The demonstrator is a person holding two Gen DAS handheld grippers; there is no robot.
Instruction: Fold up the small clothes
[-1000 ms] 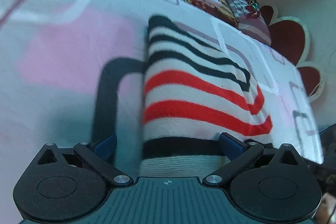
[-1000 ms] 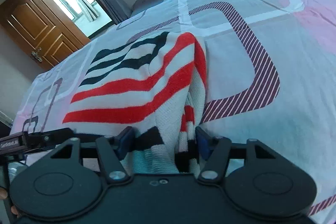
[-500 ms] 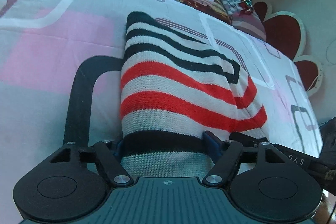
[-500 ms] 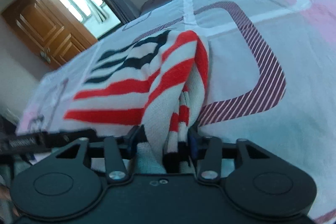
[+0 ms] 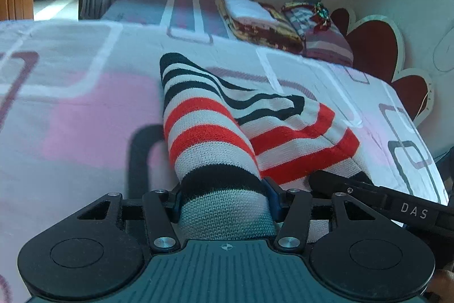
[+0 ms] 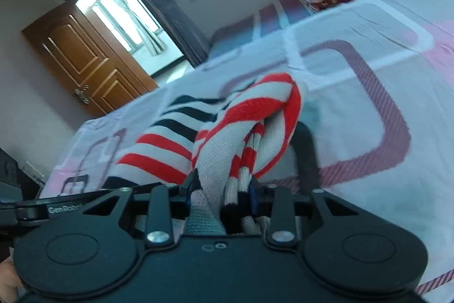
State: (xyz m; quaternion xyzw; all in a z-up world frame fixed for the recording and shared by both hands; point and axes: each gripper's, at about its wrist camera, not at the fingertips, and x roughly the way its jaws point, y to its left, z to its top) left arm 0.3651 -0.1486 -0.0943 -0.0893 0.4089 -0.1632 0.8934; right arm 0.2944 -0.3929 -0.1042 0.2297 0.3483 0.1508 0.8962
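The striped sweater (image 5: 255,121) lies on the bed (image 5: 71,104), its near edge bunched up. The left gripper (image 5: 224,200) and right gripper (image 6: 220,196) each have jaws closing, pinching that near edge.

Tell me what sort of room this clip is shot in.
Most likely a home bedroom: the striped knit garment lies on a bed with a patterned bedsheet, folded blankets sit near the headboard, and a wooden door stands beside curtained windows.

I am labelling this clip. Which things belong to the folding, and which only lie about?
Job: striped sweater, left tool, right tool, both closing on it.
Lying about: folded blankets, heart headboard, door.
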